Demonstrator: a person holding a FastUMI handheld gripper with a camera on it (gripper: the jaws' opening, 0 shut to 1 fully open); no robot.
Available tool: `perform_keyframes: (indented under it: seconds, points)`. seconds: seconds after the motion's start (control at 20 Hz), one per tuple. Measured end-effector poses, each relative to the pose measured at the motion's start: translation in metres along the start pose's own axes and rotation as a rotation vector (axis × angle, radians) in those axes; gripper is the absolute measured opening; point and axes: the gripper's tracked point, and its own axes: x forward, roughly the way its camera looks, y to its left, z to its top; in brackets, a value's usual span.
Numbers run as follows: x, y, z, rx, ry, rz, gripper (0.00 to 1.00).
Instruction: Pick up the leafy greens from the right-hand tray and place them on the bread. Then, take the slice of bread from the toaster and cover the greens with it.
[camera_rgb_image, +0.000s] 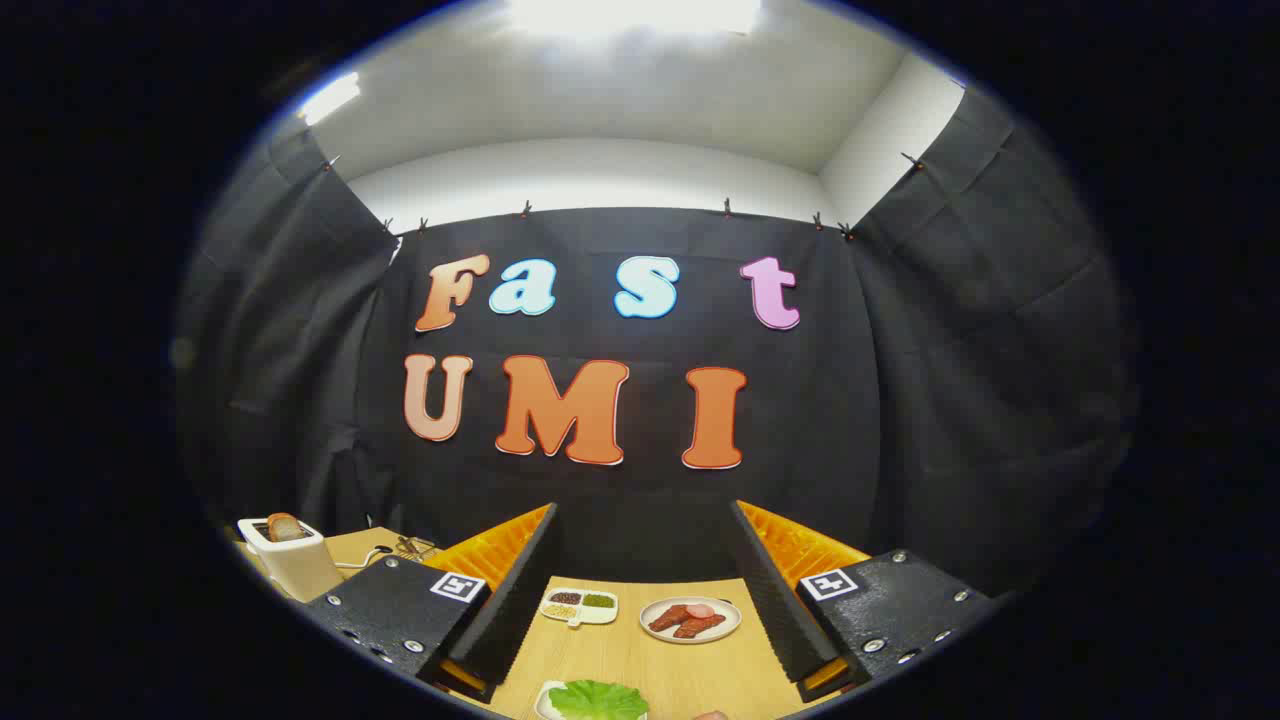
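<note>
- Leafy greens (598, 699) are what you go for first: they lie on a white tray (545, 703) on the table, low between your two fingers and closer to you than the fingertips, so the coming move is, I judge, down and a little back rather than forward.
- The table (640, 660) is light wood and runs away from you to the black cloth wall.
- Your gripper (645, 590) is held level above it with the fingers spread wide and nothing between them; the left finger (510, 600) and the right finger (775, 600) stand about equally far from the greens.
- The toaster (295, 560) stands well off to the left, beyond the left finger, with a slice of bread (284, 527) standing up out of its slot.
- A round plate (690, 620) with reddish meat slices sits ahead between the fingers, nearer the right one.
- A small divided dish (580, 606) of seeds or beans sits just beside it, nearer the left finger.
- The greens look broad and roundish; no long axis can be told.
</note>
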Motion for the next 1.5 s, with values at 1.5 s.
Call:
perform_keyframes:
  seconds: [1.5]
  points:
    - [-0.014,0.059,-0.018,0.021,0.147,0.127,0.99]
